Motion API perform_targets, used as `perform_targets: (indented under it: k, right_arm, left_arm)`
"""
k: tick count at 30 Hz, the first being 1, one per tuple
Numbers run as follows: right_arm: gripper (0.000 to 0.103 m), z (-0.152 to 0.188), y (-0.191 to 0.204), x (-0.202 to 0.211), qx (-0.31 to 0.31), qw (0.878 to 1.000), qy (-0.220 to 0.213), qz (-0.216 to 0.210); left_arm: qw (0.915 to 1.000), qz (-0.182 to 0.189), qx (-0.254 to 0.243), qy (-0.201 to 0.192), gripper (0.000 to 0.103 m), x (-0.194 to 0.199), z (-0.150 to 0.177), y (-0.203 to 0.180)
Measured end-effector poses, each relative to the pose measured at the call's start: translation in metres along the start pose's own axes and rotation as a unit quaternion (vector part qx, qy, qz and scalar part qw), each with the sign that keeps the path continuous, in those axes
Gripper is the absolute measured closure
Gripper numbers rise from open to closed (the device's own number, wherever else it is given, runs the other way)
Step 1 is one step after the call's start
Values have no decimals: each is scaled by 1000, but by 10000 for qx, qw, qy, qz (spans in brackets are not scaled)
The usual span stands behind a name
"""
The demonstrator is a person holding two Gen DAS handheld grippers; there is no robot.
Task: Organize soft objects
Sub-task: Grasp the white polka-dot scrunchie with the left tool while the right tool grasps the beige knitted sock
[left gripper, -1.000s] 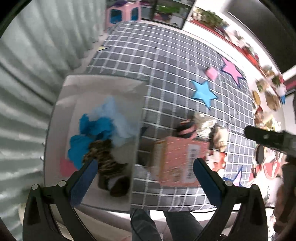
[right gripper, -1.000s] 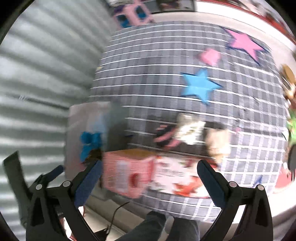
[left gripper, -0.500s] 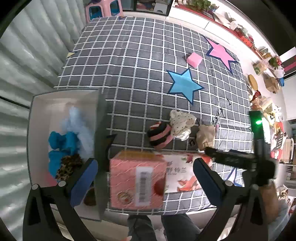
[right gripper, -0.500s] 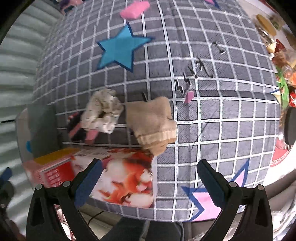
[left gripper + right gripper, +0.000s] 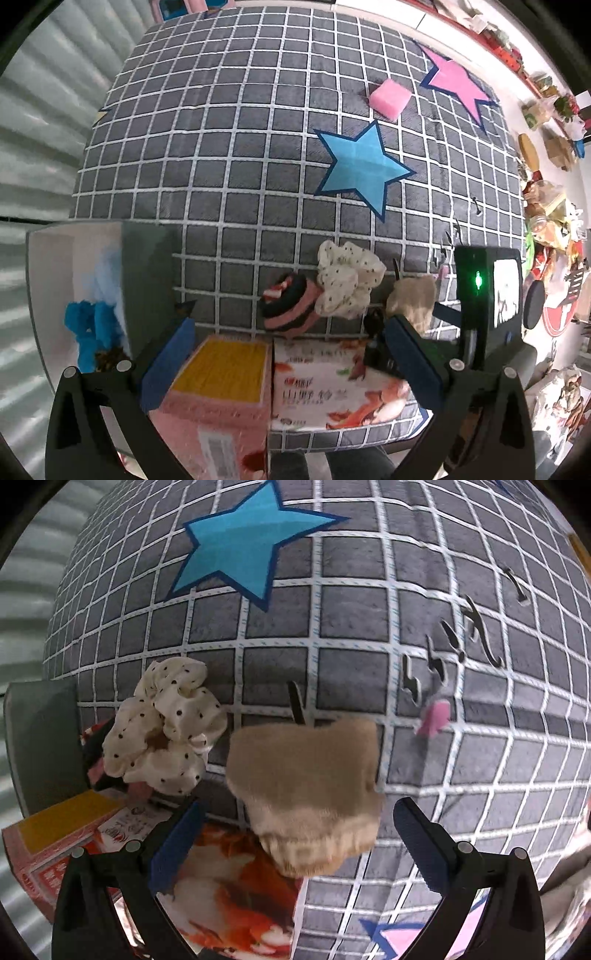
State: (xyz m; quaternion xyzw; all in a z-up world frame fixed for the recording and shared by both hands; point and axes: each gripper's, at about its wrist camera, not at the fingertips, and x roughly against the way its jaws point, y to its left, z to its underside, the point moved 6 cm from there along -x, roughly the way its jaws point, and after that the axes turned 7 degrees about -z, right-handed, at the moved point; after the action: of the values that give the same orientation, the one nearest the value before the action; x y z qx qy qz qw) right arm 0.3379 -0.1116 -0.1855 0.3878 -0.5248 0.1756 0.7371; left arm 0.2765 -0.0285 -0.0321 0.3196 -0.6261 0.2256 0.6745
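Note:
A beige sock [image 5: 306, 790] lies on the grey checked cloth just beyond my open right gripper [image 5: 295, 842], between its fingers' line. A white dotted scrunchie [image 5: 166, 727] lies to its left, with a black and pink striped sock [image 5: 291, 306] beside it. The beige sock [image 5: 410, 299] and scrunchie [image 5: 347, 280] also show in the left wrist view. My left gripper [image 5: 291, 362] is open and empty above a pink box [image 5: 218, 384]. A white bin [image 5: 51, 258] at the left holds blue [image 5: 88, 328] and leopard-print soft items.
A pink box and a printed tissue pack [image 5: 332, 384] lie at the table's front edge. A pink sponge [image 5: 389, 98] sits far back. Blue star [image 5: 362, 166] and pink star [image 5: 458, 81] patches mark the cloth. Cluttered shelves stand at the right.
My right gripper has moved forward and down toward the beige sock. My left gripper has drawn away from the bin and shifted right over the pink box.

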Motion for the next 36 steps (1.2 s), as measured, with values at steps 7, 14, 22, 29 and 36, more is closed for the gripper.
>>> perform_targets:
  k: [7,14,22,29,36]
  right_arm:
    - [0,1,2,-4,97,9999,-34,-24]
    - [30,-3,1,1,320,9994,-58,-70]
    - [61,6,-36,23,2,9983,-172,-559]
    - [60,14,-59,54,-365,9946,-326,-912]
    - [60,20,-66,67,-522,9917,-424,-1096]
  left_arm:
    - [9984,-341,-307,341,0,-27,-13,-17]
    - [9952,-639,-505,548,0,-48,-18,-28]
    - [9882,-867,-1081,656,0,-80,-23,-62]
    - [9745,-1104,-1673,1008,13,-124,-18,-89]
    - [9678,-880,-1870,1435,65,-147,-6,-98]
